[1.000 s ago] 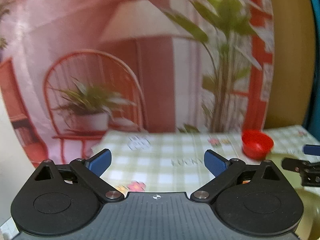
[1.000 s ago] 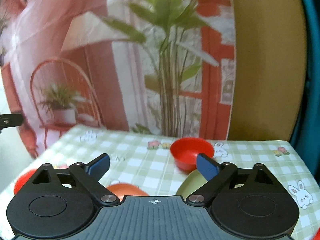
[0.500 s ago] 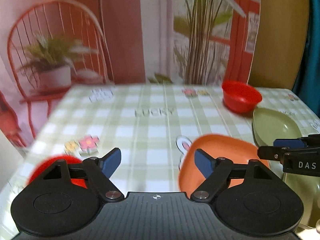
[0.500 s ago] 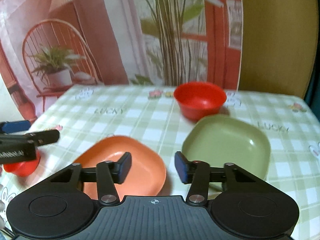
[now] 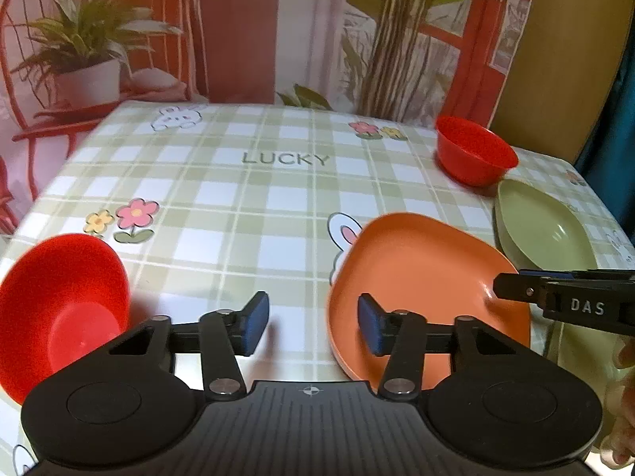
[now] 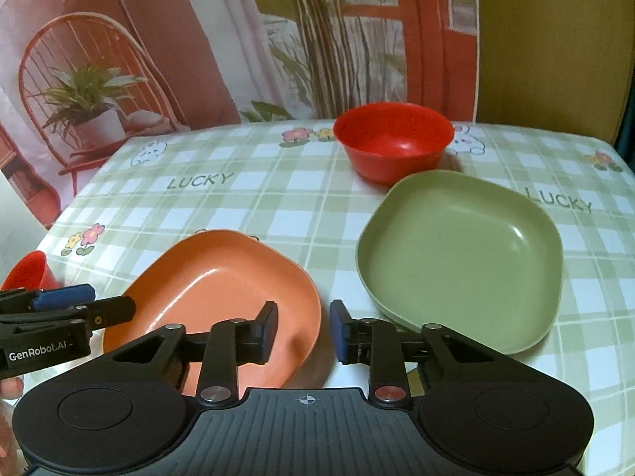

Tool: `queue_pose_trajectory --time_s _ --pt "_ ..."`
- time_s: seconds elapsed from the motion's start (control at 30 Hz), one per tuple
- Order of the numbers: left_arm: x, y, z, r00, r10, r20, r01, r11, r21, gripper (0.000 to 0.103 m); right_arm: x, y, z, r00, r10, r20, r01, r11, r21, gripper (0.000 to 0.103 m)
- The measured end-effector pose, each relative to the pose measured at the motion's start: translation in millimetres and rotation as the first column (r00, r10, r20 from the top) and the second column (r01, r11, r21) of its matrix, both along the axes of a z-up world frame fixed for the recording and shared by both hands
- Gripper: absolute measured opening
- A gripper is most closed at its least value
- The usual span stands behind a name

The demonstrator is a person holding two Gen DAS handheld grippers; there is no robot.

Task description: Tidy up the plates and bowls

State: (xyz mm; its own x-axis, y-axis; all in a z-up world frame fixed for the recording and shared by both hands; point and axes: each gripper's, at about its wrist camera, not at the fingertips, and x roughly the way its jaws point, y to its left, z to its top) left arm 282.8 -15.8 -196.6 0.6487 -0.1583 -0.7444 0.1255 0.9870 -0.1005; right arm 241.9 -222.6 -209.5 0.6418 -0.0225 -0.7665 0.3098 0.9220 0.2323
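I've dropped both claws, left (image 5: pixel 309 323) and right (image 6: pixel 303 331), narrowed but empty, to the near orange square plastic plate (image 6: pixel 222 289), ready to stack.

Soft, even indoor light from overhead, fairly bright. Small glare spots sit on the green plate (image 6: pixel 516 234) and orange plate (image 5: pixel 486 289). Faint shadows fall beneath the fingers (image 5: pixel 254 323). Fisheye bending curves the desk (image 5: pixel 278 198) edges; corners darken.

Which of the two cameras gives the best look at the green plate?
The right wrist view. There the green plate lies nearly whole, only its near edge hidden behind the right claw. The left wrist view shows it squeezed at the right edge, partly cut off by the other claw's arm.
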Motion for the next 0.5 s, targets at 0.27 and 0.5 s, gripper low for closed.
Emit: queue_pose_trajectory --time_s 0.27,0.5 --pt "-7.9 -12.1 -2.2 0.999 -0.037 0.001 0.037 0.999 0.026 0.009 -2.2 -4.3 -6.5 1.0 -0.023 -0.011 0.024 0.999 0.025 0.007" --pt "-12.4 -12.0 4.4 1.0 -0.026 0.005 0.026 0.999 0.037 0.007 -9.4 -6.6 -5.4 0.999 -0.054 0.001 0.054 0.997 0.054 0.005"
